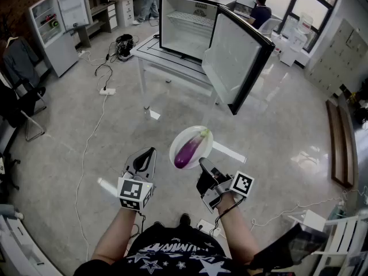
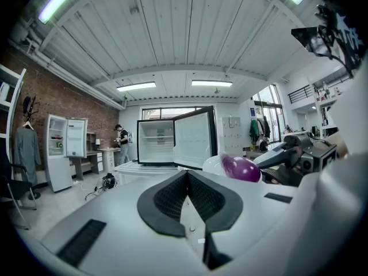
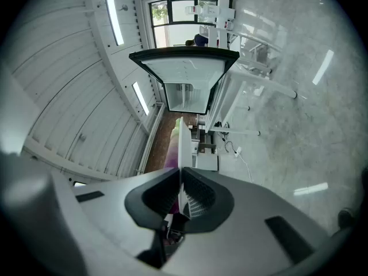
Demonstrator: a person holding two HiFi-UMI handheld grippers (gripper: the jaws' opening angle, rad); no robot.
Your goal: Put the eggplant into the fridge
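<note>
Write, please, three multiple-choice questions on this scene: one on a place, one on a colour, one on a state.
1. Where does the glossy purple eggplant lie?
A. On the grey floor.
B. On the round white plate.
C. In a cardboard box.

2. What colour is the outer frame of the small boxy tabletop fridge?
A. Red.
B. Yellow.
C. Black.

3. How is the right gripper?
A. Shut on the plate's rim.
B. Wide open and empty.
C. Shut on the eggplant.

Answers: 1 B, the head view shows it lying in the plate; 2 C, dark edges surround the white inside; 3 A, the right gripper view shows the jaws pressed on the thin white rim.
</note>
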